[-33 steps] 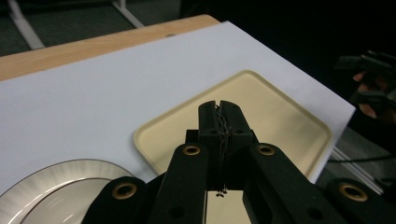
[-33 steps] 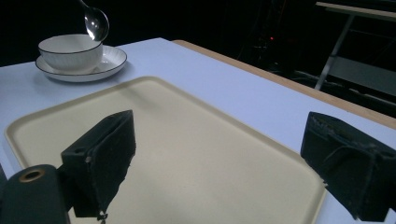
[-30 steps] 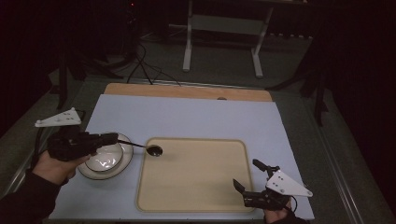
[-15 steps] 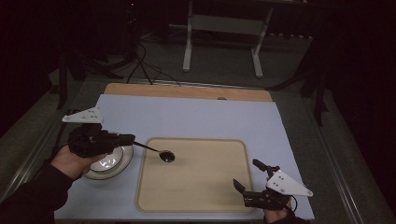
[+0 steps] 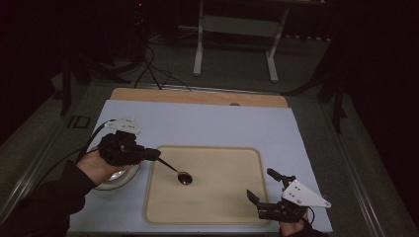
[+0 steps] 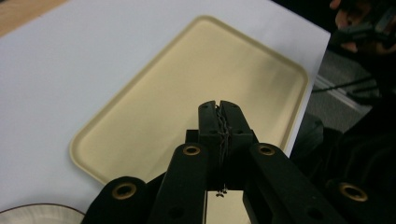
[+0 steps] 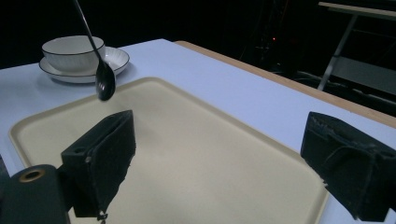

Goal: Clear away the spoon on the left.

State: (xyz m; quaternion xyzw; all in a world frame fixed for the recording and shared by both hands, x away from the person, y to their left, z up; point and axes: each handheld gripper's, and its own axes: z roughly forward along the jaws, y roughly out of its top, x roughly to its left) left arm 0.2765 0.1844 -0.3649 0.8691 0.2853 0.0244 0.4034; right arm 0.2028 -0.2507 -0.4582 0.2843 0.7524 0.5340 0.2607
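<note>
The left tongs (image 5: 157, 155) are clamped tight on the handle of a dark spoon (image 5: 179, 174), and the spoon's bowl hangs over the left part of the cream tray (image 5: 232, 210), low above it; whether it touches the tray I cannot tell. In the right gripper view the spoon (image 7: 103, 81) hangs bowl-down above the tray's near edge, with a white bowl (image 7: 72, 52) sitting on its saucer (image 7: 119, 57) just behind. In the high view that bowl and saucer lie on the pale desk (image 5: 207, 123) just left of the tray, partly under the person's left hand. The right tongs (image 5: 264, 192) rest near the tray's lower right corner, jaws spread wide with nothing between them. By my reading the spoon is lifted and carried over the tray; setting it down and letting go is what remains.
</note>
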